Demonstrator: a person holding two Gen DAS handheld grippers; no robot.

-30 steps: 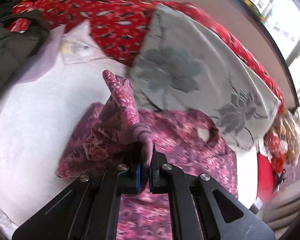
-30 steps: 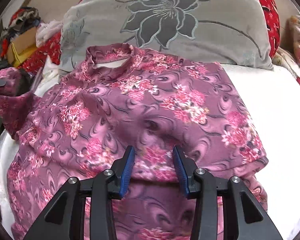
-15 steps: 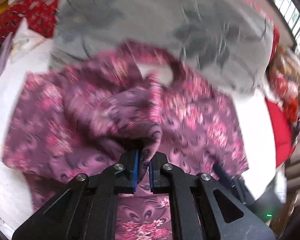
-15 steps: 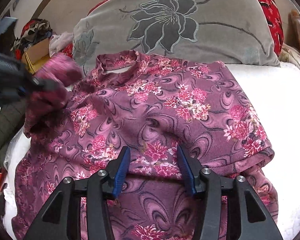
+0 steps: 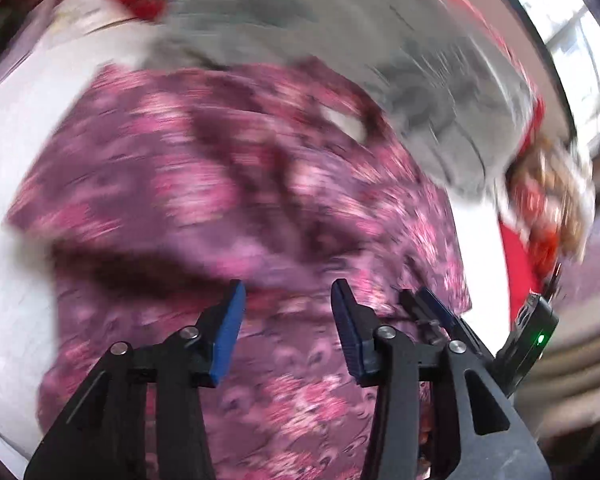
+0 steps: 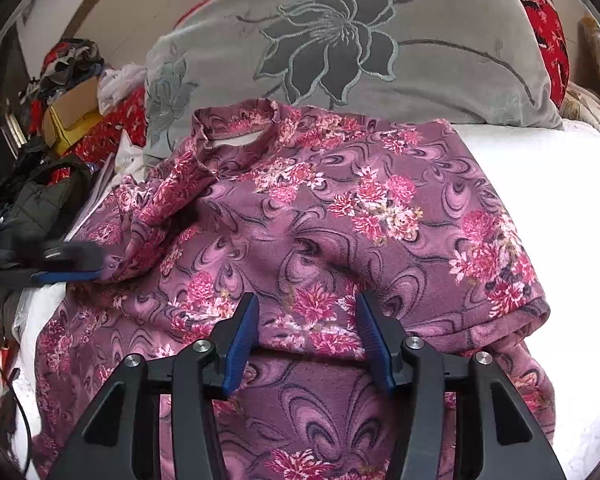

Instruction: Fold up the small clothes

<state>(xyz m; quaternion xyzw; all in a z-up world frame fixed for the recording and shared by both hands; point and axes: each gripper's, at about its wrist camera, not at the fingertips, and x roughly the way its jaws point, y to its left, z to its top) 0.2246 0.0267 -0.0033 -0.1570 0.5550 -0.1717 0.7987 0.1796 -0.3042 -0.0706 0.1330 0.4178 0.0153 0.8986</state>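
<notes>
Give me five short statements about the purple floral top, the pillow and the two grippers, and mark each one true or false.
1. The purple floral top lies on a white bed surface. True.
2. The grey velvet pillow with a dark flower lies on top of the garment. False: it sits behind the collar.
3. The right gripper is clamped on a fold. False: its blue fingers stand apart over the fabric.
4. The left gripper pinches the sleeve. False: its fingers are opening, with nothing pressed between them.
5. A cardboard box sits in the clutter at the left. True.
</notes>
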